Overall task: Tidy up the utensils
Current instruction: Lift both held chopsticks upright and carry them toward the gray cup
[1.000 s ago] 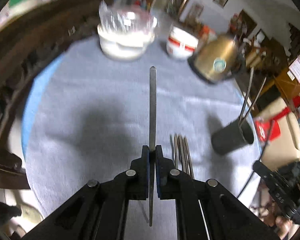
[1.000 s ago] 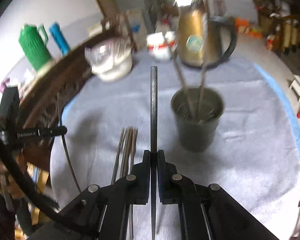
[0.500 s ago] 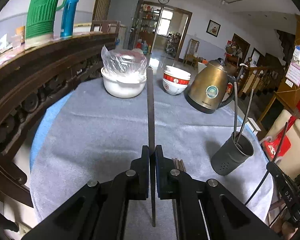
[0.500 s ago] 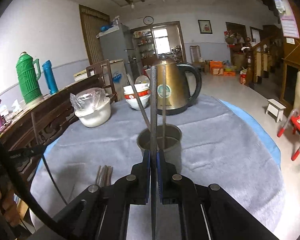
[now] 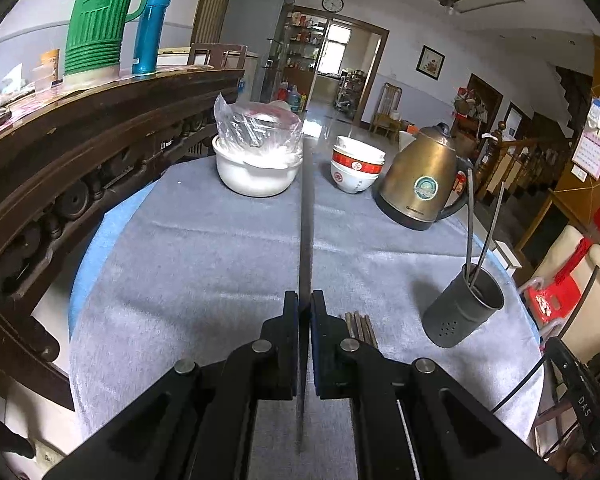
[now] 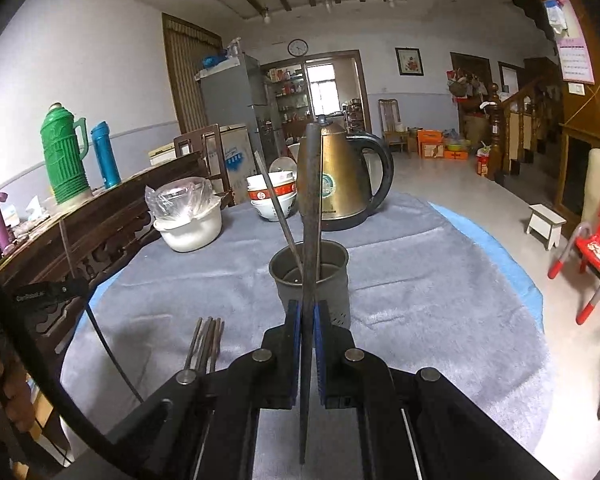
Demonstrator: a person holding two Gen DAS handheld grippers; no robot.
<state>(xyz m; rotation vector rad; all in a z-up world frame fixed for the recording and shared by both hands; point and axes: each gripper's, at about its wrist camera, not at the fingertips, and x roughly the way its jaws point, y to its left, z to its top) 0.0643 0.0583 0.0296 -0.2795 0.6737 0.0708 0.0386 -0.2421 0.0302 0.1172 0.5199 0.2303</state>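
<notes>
My left gripper (image 5: 305, 304) is shut on a metal chopstick (image 5: 305, 220) that points straight ahead over the grey cloth. My right gripper (image 6: 307, 312) is shut on another metal chopstick (image 6: 311, 208), which points up in front of the dark metal holder cup (image 6: 310, 280). The cup also shows in the left wrist view (image 5: 462, 312), at the right, with two chopsticks (image 5: 480, 236) standing in it. Several loose chopsticks (image 6: 206, 340) lie on the cloth left of the right gripper; their ends show beside the left gripper (image 5: 360, 326).
A brass kettle (image 5: 422, 184), stacked red-and-white bowls (image 5: 356, 164) and a white pot with a plastic bag (image 5: 258, 160) stand at the table's far side. A dark carved wooden sideboard (image 5: 60, 168) runs along the left. The left hand's cable (image 6: 100, 344) hangs at the left.
Both grippers tilted up from looking down at the table to nearly level, each still holding its chopstick. The right gripper has come closer to the holder cup.
</notes>
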